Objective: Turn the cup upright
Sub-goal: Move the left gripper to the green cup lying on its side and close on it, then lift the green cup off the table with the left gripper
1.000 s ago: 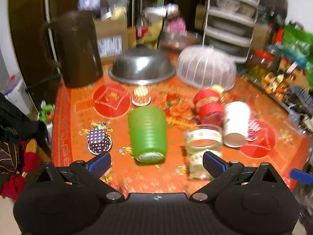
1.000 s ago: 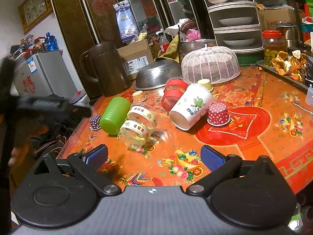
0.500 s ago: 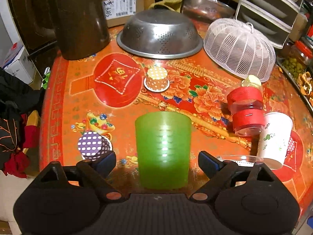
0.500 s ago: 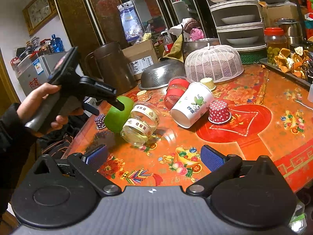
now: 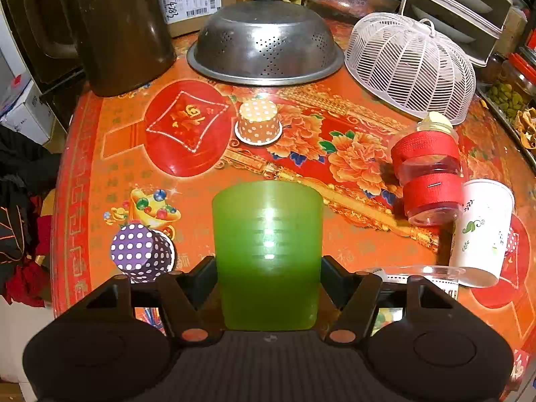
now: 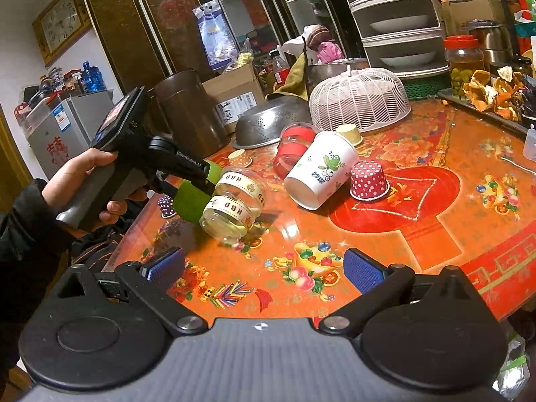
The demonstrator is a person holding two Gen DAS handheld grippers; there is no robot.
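A green ribbed plastic cup lies on its side on the orange table, its closed bottom pointing away from me. My left gripper is shut on it, one finger pressed against each side near the rim. In the right wrist view the same cup shows between the left gripper's fingers at the table's left edge. My right gripper is open and empty above the table's front edge, well apart from the cups.
Lying on their sides: a clear jar, a white paper cup and a red-banded jar. Small dotted paper cups stand upside down. A dark jug, metal colander and white mesh cover stand behind.
My left gripper moved forward around the green cup and shut on it. The right gripper has stayed still and open.
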